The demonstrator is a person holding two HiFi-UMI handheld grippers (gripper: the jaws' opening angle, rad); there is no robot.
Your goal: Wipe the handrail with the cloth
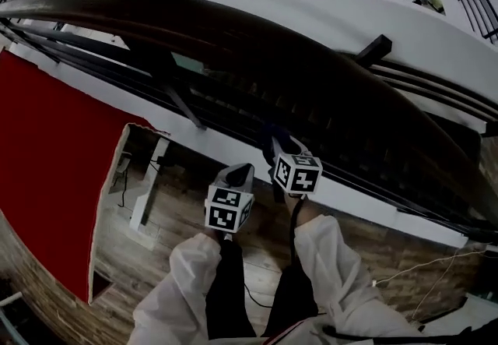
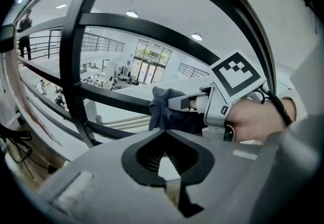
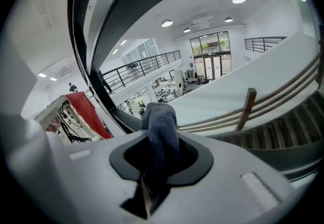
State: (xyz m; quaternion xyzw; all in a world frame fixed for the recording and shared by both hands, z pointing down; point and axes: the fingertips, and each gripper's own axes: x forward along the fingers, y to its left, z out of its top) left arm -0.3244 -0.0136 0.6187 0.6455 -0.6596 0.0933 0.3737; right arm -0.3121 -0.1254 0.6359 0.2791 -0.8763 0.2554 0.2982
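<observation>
A dark wooden handrail (image 1: 233, 24) curves across the head view from upper left to right. Both grippers are held just below it at the middle. My right gripper (image 1: 277, 150) is shut on a dark grey cloth (image 3: 161, 127), which sticks up between its jaws. The left gripper view shows the same cloth (image 2: 164, 109) bunched at the right gripper's (image 2: 186, 101) tip, close to a black railing bar. My left gripper (image 1: 240, 174) sits beside it, slightly lower, with its jaws shut and nothing between them (image 2: 162, 160).
Black metal rails (image 1: 117, 63) and a slanted post (image 1: 183, 106) run under the handrail above a white ledge (image 1: 366, 199). A red panel (image 1: 47, 164) fills the left. Far below lie a wooden floor (image 1: 179, 219) and cables (image 1: 420, 269). The person's white sleeves (image 1: 187, 281) show at the bottom.
</observation>
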